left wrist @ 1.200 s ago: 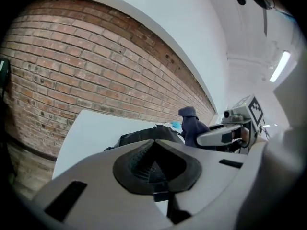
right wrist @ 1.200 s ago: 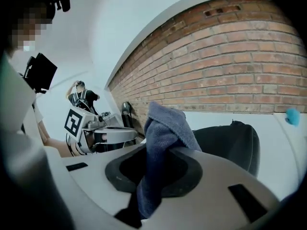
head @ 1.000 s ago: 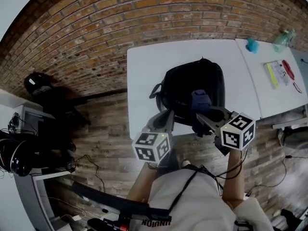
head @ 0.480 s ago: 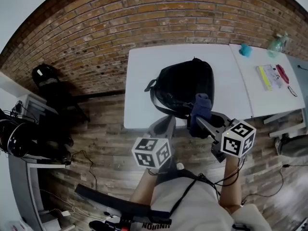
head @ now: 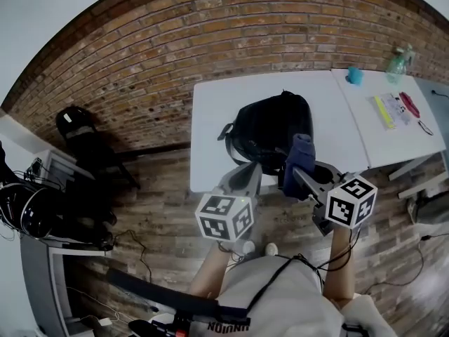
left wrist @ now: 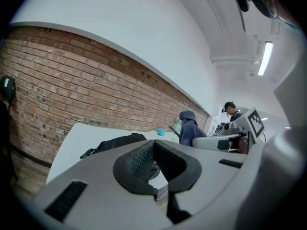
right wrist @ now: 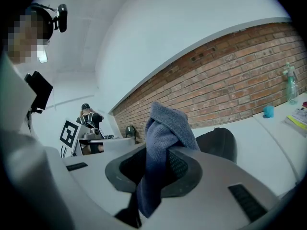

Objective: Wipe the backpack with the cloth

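A black backpack [head: 270,126] lies on the white table [head: 210,118], also seen in the left gripper view [left wrist: 117,142] and the right gripper view [right wrist: 218,143]. My right gripper [head: 300,173] is shut on a blue-grey cloth [head: 297,159], which stands up out of the jaws [right wrist: 163,138] and hangs below them. It hovers at the table's near edge, just in front of the backpack, not touching it. My left gripper [head: 244,177] is shut with nothing in it [left wrist: 154,145], held off the table's front edge, left of the cloth [left wrist: 189,128].
A second white table [head: 365,128] adjoins on the right, carrying a teal cup [head: 354,76], a spray bottle [head: 397,60] and papers [head: 393,109]. A black chair [head: 74,121] stands at left by the brick wall. A person [left wrist: 231,111] stands in the background.
Both grippers have drawn back from the backpack toward the table's near edge. The cloth no longer lies over the backpack's front. The left gripper stays shut and empty.
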